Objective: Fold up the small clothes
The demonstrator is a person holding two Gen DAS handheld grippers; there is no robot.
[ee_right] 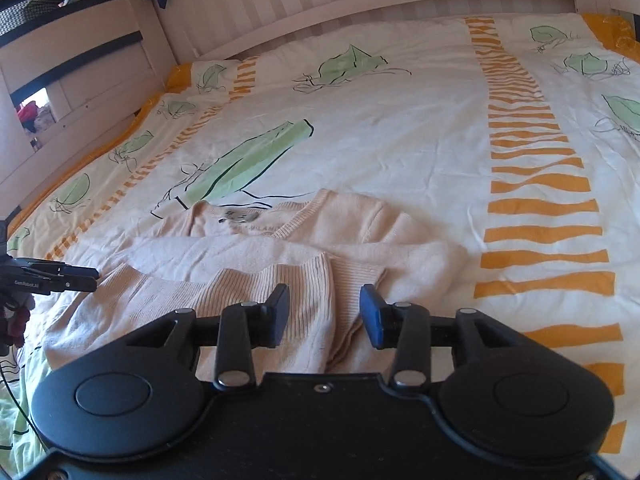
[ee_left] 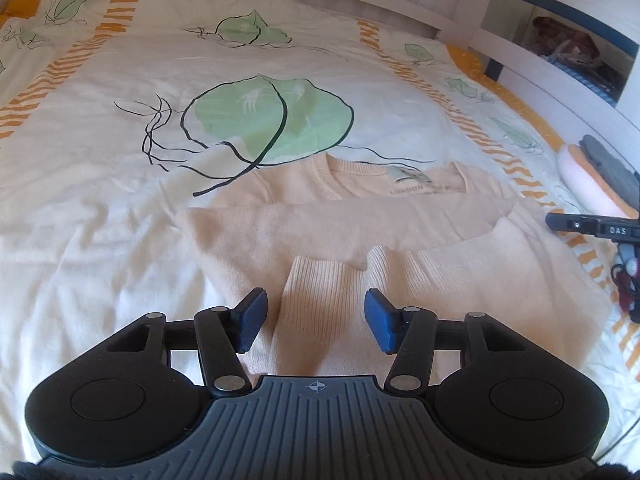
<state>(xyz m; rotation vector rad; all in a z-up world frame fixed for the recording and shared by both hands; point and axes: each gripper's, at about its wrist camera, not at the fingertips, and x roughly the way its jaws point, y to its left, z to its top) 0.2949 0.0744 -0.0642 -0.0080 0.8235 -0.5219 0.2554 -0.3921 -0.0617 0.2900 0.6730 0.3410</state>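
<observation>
While the sweater (ee_left: 340, 232) lies folded, left tool (ee_left: 316, 320) and right tool (ee_right: 324, 316) gape half-wide, gripping nothing.

The left hand-held gripper (ee_left: 315, 320), jaws apart, hangs over the peach sweater's (ee_left: 340, 236) ribbed hem (ee_left: 320, 320).

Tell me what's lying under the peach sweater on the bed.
The peach sweater lies on the leaf-print bedcover, which shows all around it. What the cover looks like right beneath the sweater is hidden.
</observation>
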